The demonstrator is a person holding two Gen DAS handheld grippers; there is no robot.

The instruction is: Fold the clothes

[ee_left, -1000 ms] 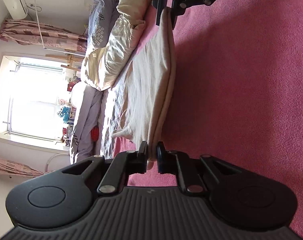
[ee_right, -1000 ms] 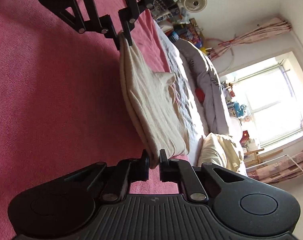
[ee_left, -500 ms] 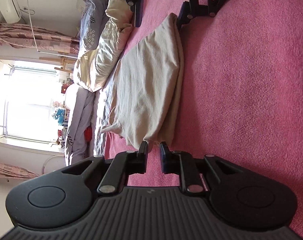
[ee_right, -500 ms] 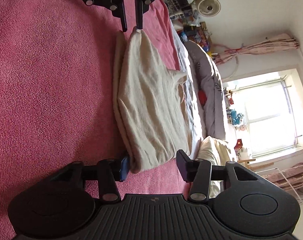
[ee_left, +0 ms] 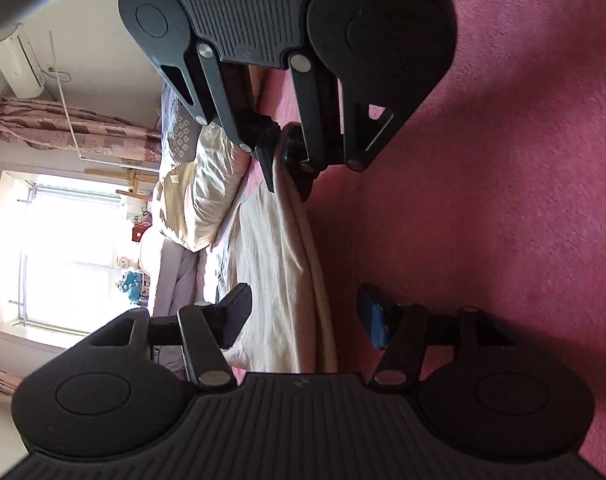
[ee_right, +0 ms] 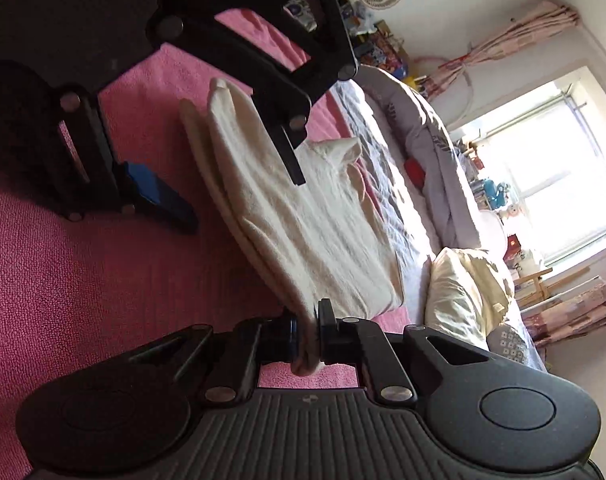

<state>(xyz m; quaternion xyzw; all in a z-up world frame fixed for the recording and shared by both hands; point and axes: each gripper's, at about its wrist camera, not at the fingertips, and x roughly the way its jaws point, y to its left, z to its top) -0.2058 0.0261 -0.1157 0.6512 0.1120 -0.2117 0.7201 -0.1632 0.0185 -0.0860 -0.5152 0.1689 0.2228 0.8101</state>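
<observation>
Pink bedding (ee_left: 503,200) fills the space ahead of and to the right of your left gripper (ee_left: 303,316) in the left wrist view; a bright window (ee_left: 63,256) and a cream pillow (ee_left: 195,196) sit off to its left. Your left gripper's fingers are spread wide, and the folded cream garment (ee_left: 279,280) passes between them without touching either pad, as far as the view shows. This spread leaves the near end of the garment free, so the cloth lies where the bedding supports it. Directly ahead, your right gripper (ee_left: 281,160) faces you with its fingers pressed together on the far edge of the garment. That single pinch appears to be what holds the stacked layers aligned.

From the right wrist view, the same bedding (ee_right: 63,280) lies ahead and to the left of your right gripper (ee_right: 307,328). Its fingers pinch a bunched edge of the garment (ee_right: 295,216) between the pads, and the cloth rises away from the grip toward your left gripper (ee_right: 239,192), whose spread fingers straddle the opposite end. A grey duvet (ee_right: 423,152) and the pillow (ee_right: 463,292) lie to the right. Judge the fold as nearly complete: the garment already lies in several layers, so holding one end likely serves to position or tidy it.
</observation>
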